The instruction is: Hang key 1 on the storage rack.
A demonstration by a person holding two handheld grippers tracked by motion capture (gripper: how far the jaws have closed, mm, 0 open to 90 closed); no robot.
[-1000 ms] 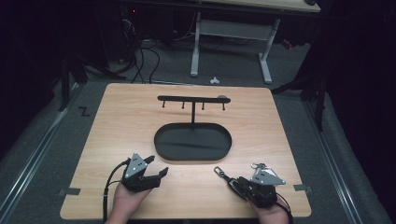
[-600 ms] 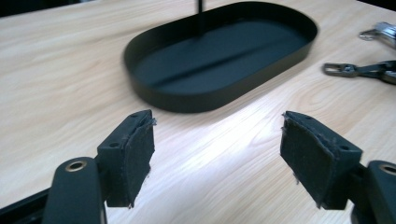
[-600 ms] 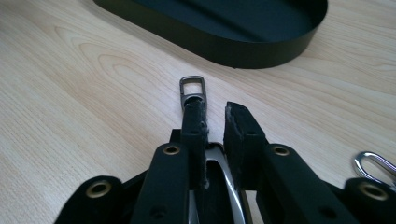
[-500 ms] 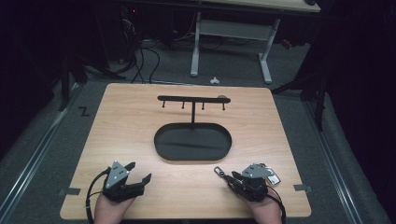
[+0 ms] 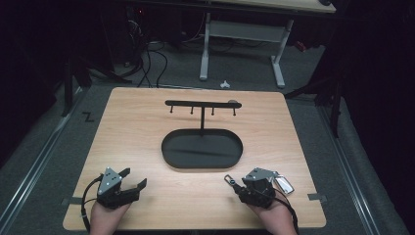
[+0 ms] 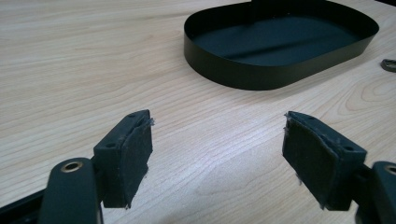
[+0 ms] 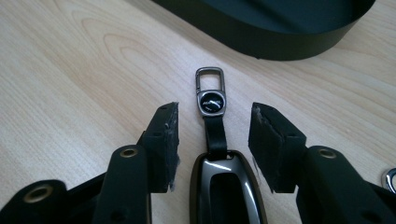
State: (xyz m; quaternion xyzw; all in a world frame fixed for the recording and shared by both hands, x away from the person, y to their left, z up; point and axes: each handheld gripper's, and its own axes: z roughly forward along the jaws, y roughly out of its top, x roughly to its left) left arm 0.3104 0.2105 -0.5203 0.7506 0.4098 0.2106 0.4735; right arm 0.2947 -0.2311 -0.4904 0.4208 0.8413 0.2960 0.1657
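Right hand-held gripper (image 7: 212, 135) low over the table (image 5: 147, 122), jaws just opening, apart astride key fob (image 7: 224, 186), unclamped.

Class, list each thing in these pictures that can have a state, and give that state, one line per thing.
left gripper: open, nothing between the pads.
right gripper: open, jaws just been opening, key fob between them untouched.
key fob: flat on the table, strap and clip pointing toward the tray.
oval tray: empty.
hook rack: upright, nothing hanging from it.

table (image 5: 147, 127): light wood | oval tray (image 5: 171, 157): black, centre | hook rack (image 5: 201, 104): upright behind
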